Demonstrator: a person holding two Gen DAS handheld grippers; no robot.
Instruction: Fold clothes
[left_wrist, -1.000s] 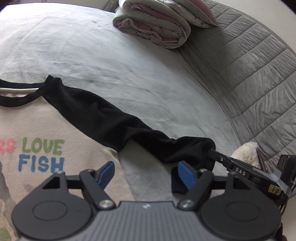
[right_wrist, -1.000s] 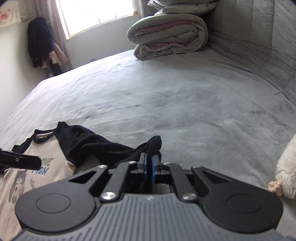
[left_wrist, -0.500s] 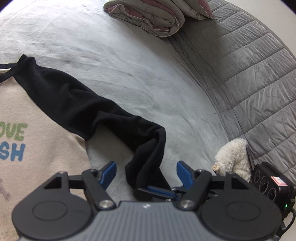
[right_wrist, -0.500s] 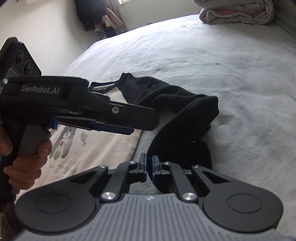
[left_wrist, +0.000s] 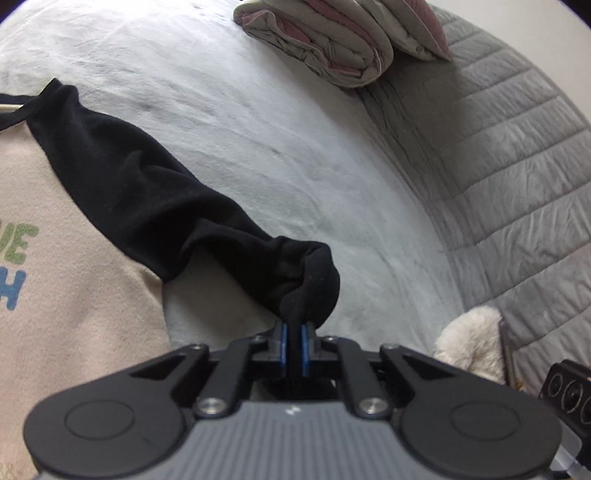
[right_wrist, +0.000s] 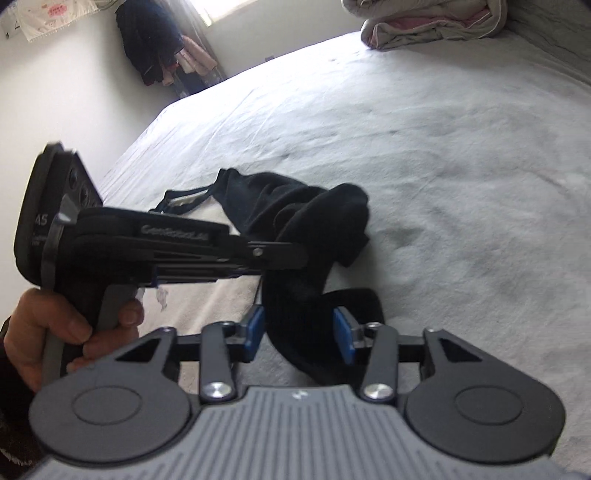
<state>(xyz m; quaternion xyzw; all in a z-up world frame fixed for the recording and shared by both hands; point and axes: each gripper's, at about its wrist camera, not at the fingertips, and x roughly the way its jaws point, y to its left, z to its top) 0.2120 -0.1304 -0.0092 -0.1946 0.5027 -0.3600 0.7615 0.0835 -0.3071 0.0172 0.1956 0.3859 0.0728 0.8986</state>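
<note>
Home bedroom. A wide bed (right_wrist: 443, 147) with a grey sheet is seen, backed by a quilted headboard (left_wrist: 517, 166). Folded duvets (left_wrist: 332, 40) are stacked at its head. Clothes (right_wrist: 162, 48) are hung by a window; a plush toy (left_wrist: 472, 339) is noted.

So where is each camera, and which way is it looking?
Left wrist: sits on the left gripper, looking along its jaws, shut on the black sleeve, across the bed toward the folded quilt.
Right wrist: sits on the right gripper, jaws open around the sleeve, facing the wall and window; the person's left hand shows.
Both see the sleeve, bed and quilt.
</note>
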